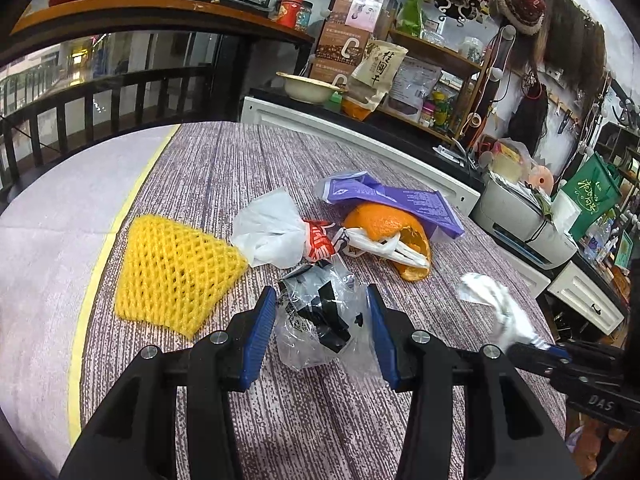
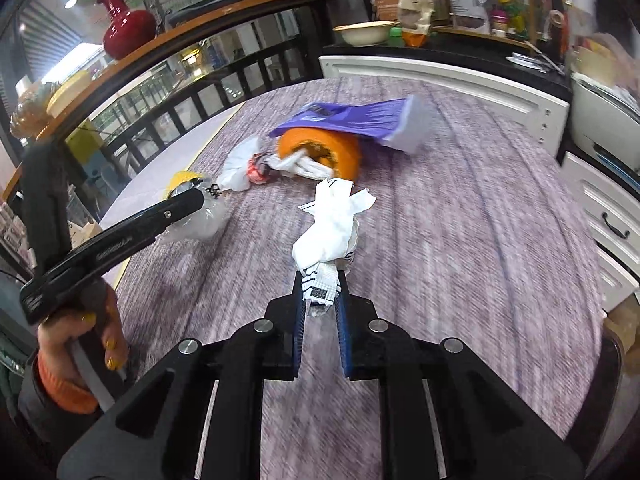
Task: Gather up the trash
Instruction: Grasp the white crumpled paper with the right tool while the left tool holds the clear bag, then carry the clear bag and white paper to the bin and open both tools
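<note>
While tilted down, right gripper [image 2: 320,286] on white wrapper [image 2: 332,232]

Both views were evenly lit by bright indoor light, with soft, faint shadows. Straight lines were bent strongly toward the dark rounded corners. The right wrist view was smeared by motion blur across the table [image 2: 460,208]; the left was sharp.

table [image 1: 224,168] – purple-grey woodgrain top | lying on it – yellow foam net [image 1: 176,272], white bag [image 1: 272,232], orange peel [image 1: 384,224], purple packet [image 1: 404,200]
</note>
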The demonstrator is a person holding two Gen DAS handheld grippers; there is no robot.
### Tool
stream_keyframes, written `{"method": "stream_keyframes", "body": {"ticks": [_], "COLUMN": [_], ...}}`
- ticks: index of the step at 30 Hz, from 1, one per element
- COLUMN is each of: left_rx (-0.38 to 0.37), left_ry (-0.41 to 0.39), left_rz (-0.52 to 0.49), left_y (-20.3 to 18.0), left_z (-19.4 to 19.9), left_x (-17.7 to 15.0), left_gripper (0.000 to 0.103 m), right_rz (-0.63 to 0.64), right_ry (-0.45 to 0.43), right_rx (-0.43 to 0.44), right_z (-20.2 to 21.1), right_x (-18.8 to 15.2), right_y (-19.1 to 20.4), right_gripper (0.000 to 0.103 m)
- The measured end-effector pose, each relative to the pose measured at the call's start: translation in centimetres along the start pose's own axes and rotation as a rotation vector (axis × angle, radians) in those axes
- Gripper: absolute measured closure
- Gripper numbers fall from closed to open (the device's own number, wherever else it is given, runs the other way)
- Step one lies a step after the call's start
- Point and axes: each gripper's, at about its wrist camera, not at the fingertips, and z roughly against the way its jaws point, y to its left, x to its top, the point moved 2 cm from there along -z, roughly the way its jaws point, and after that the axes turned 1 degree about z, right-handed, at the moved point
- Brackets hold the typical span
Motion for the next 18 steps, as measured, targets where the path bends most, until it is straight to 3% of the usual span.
{"method": "stream_keyframes", "body": {"ticks": [9,18], "left_rx": [-0.017,-0.158], "left_ry": [0.032,0.075], "left_rz": [-0.071,-0.181], "left_y": [-3.6,-12.0], "left_z": [0.9,2.5], "left_x": [-1.6,-4.7], "left_gripper": [0.058,0.058], "right_rz": [-0.02,-0.09], "right_ry": [-0.064,-0.097], "right_rx": [-0.074,-0.122], "right_z": [5.3,9.6], "right_x": [-2.4,-6.0], "right_y": [-4.0,-8.4], "right_gripper": [0.088,0.088]}}
